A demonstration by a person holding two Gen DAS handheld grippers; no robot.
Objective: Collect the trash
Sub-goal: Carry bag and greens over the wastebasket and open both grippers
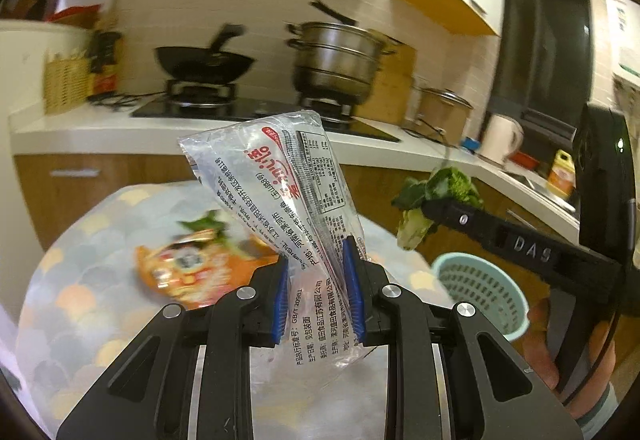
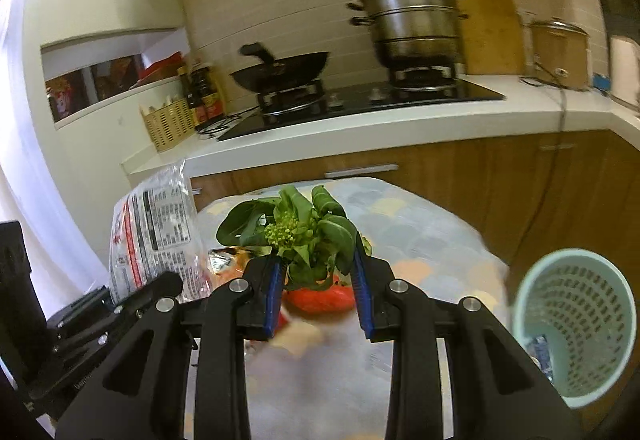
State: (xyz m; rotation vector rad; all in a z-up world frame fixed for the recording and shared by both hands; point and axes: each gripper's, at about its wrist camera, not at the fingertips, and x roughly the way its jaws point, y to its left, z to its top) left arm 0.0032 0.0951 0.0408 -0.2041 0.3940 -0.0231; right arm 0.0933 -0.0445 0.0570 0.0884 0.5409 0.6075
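My left gripper (image 1: 317,268) is shut on a clear plastic food wrapper (image 1: 280,184) with printed text, held upright above the round table (image 1: 80,280). The wrapper also shows in the right wrist view (image 2: 154,236). My right gripper (image 2: 316,272) is shut on a bunch of green leafy vegetable scraps (image 2: 296,228), also seen in the left wrist view (image 1: 436,196), held above the table. An orange snack wrapper (image 1: 188,272) lies on the table below. A light green perforated trash basket (image 2: 576,324) stands to the right of the table; it shows in the left wrist view too (image 1: 480,288).
A kitchen counter (image 2: 360,128) runs behind the table with a stove, a black wok (image 2: 280,70), a steel steamer pot (image 2: 416,24) and a wicker basket (image 2: 168,124). A red-orange item (image 2: 320,298) lies on the table under my right gripper.
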